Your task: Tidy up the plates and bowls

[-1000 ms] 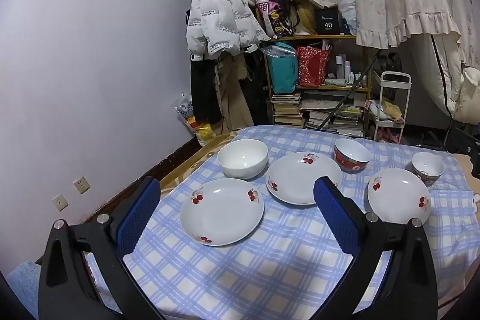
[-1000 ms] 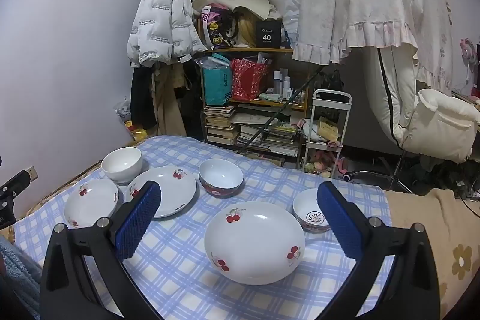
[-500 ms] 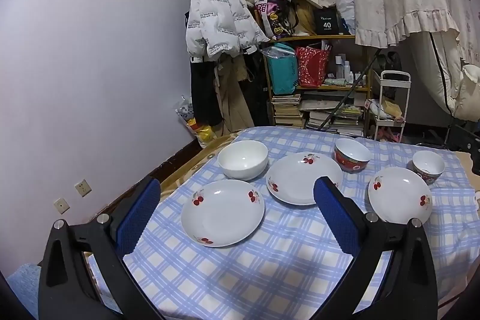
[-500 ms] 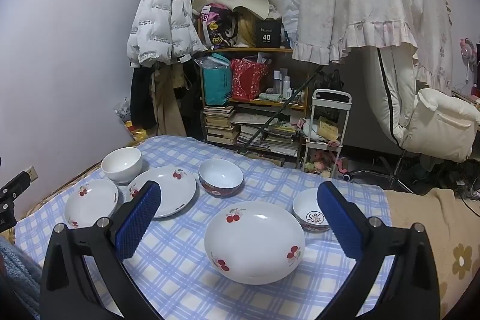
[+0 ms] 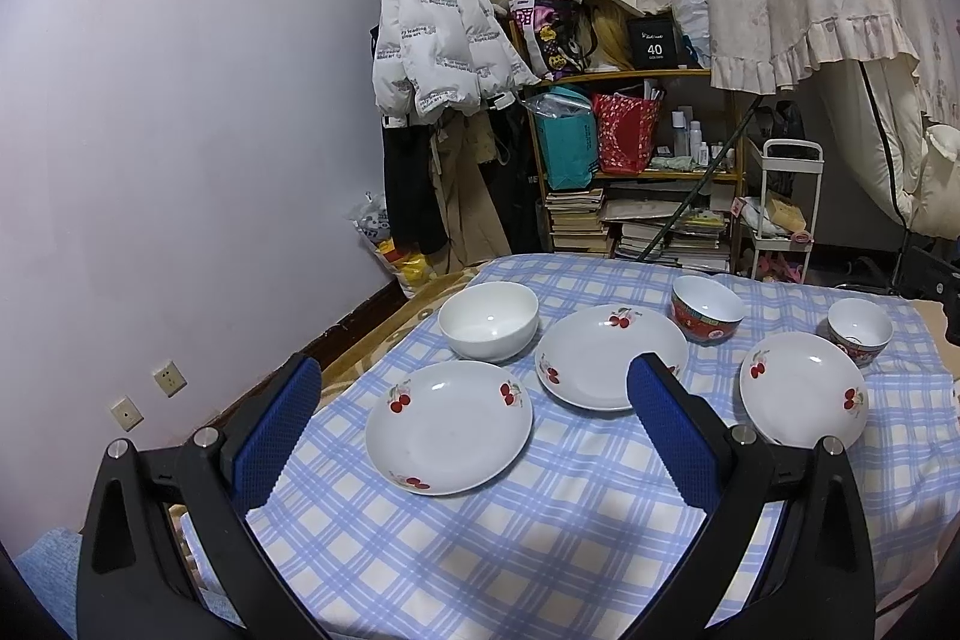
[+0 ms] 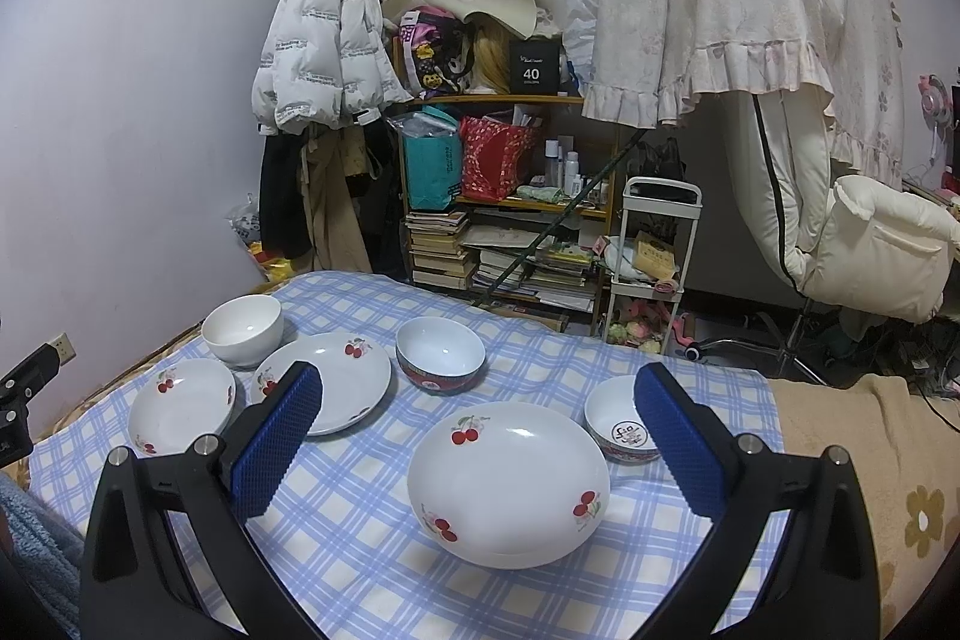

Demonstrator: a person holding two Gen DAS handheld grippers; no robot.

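My left gripper (image 5: 474, 418) hung with jaws spread wide and empty above the nearest cherry plate (image 5: 449, 427) on the blue checked tablecloth (image 5: 540, 532). My right gripper (image 6: 480, 424) was likewise agape over the right-hand cherry plate (image 6: 509, 484), with the small patterned bowl (image 6: 621, 427) just beside it. A white bowl (image 5: 488, 321), a middle plate (image 5: 600, 355) and a red bowl (image 5: 707, 310) sat farther back.
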